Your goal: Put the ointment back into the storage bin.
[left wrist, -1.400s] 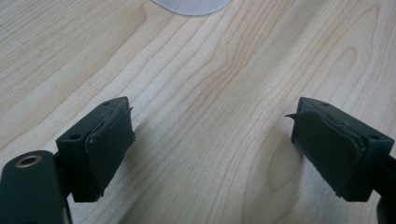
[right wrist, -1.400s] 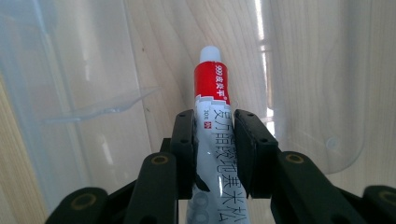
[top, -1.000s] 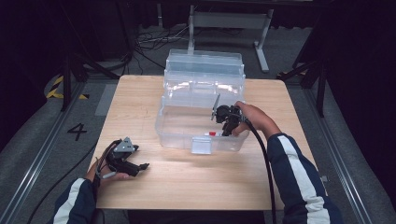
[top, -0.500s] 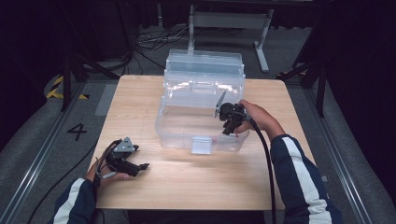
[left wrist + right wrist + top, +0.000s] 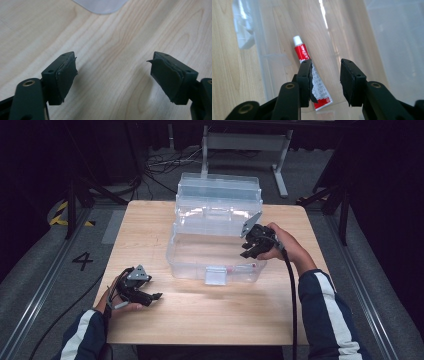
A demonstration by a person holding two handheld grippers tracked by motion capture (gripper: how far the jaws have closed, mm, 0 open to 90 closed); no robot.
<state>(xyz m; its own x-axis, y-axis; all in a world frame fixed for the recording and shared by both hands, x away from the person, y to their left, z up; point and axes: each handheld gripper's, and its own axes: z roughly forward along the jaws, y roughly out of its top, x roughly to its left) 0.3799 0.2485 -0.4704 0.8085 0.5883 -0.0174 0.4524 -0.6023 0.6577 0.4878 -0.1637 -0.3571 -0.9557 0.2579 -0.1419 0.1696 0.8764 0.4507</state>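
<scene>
A red and white tube [image 5: 305, 53] lies flat on the floor of a clear plastic box [image 5: 220, 220] with its lid swung back. Through the box's front wall the tube [image 5: 241, 268] appears as a small red streak. My right gripper [image 5: 325, 82] hovers above it, open; its jaws have just been opening and nothing sits between them. Its left jaw hides the tube's middle. From above, the right gripper [image 5: 248, 249] is over the box's right side. My left gripper [image 5: 150, 298] rests low at the table's front left, open [image 5: 112, 75] and empty, its jaws having just closed a little.
The box stands mid-table on a light wooden table [image 5: 200, 320], a white latch [image 5: 216, 275] on its front wall. One corner of the box [image 5: 100, 5] lies just ahead of the left jaws. Dark floor, cables and metal stands surround the table.
My right gripper has risen and shifted to the right, away from the box's front. The tube stays on the box floor. The left hand has kept still.
</scene>
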